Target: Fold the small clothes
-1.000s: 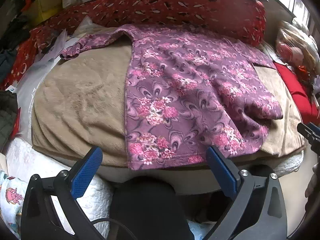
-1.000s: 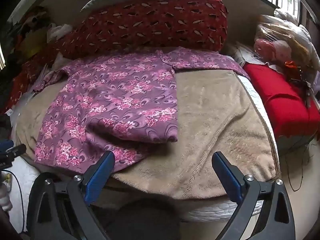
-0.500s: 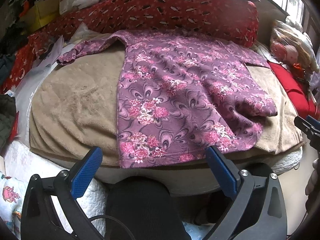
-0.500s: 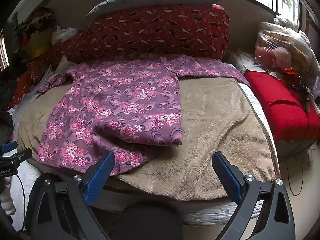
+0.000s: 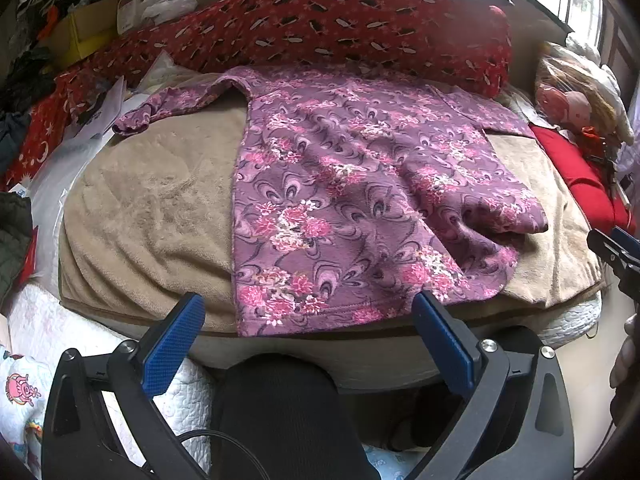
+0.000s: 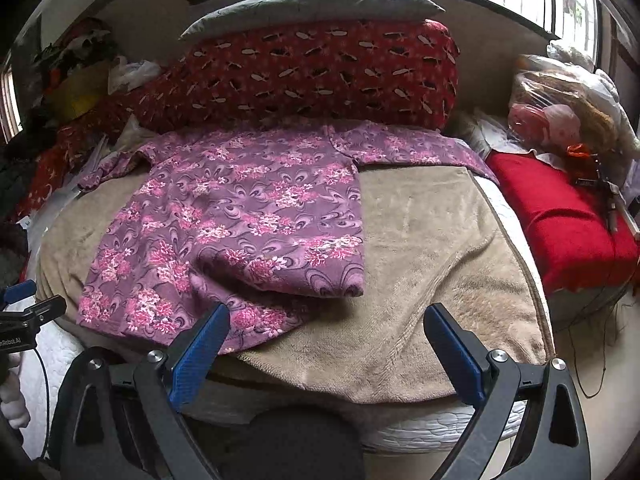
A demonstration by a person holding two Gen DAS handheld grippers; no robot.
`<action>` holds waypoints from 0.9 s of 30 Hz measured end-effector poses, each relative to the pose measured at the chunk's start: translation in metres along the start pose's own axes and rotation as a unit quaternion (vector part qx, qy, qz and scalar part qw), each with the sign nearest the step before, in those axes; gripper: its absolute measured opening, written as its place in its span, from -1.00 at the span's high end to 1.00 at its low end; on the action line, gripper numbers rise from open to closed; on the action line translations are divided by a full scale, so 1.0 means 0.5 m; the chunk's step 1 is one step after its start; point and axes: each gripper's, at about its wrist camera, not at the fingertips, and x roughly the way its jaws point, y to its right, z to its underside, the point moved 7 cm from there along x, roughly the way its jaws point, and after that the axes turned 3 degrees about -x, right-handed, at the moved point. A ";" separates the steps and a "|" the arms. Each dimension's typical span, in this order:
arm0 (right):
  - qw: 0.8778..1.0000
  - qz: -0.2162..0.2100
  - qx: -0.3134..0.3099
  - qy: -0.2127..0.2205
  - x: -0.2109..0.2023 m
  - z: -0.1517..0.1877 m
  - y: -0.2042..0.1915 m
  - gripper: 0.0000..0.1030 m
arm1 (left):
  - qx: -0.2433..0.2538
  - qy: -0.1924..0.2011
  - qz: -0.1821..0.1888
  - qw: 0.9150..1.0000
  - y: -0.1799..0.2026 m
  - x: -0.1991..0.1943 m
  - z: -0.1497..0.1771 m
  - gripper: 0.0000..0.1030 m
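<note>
1. Change since the earlier frames: both grippers have drawn back and risen a little from the bed edge, so more of the bed shows in each view; the garment itself has not shifted.
2. Bed [image 6: 472, 280]: covered by a tan fleece blanket [image 5: 148, 216], with a red patterned bolster [image 6: 320, 72] along the far side and a red cloth [image 6: 560, 220] off to the right.
3. Purple floral top [image 5: 340, 208]: spread across the blanket, hem at the near edge, both sleeves lying out to the sides near the bolster. Its right lower part is turned up and rumpled over itself, so no tidy fold is made yet.
4. Handling judgement: the top looks like soft, light knit, limp and likely to drag on the fleece. Best taken at the hem corners or at a sleeve cuff, lifting clear before carrying across.
5. Left gripper [image 5: 308, 320]: fingers spread wide, holding nothing, poised just short of the hem.
6. Right gripper [image 6: 326, 332]: fingers likewise spread and empty, facing the rumpled hem corner.
</note>
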 end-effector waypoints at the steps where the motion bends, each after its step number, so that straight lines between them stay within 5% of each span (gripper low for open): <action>1: 1.000 0.000 0.000 0.001 -0.001 0.001 0.000 -0.91 | 0.000 0.000 0.001 1.000 0.000 -0.001 0.000 -1.00; 27: 1.000 -0.005 0.009 -0.013 0.029 0.006 0.010 -0.91 | -0.012 -0.030 0.009 0.999 -0.017 0.035 -0.001 -1.00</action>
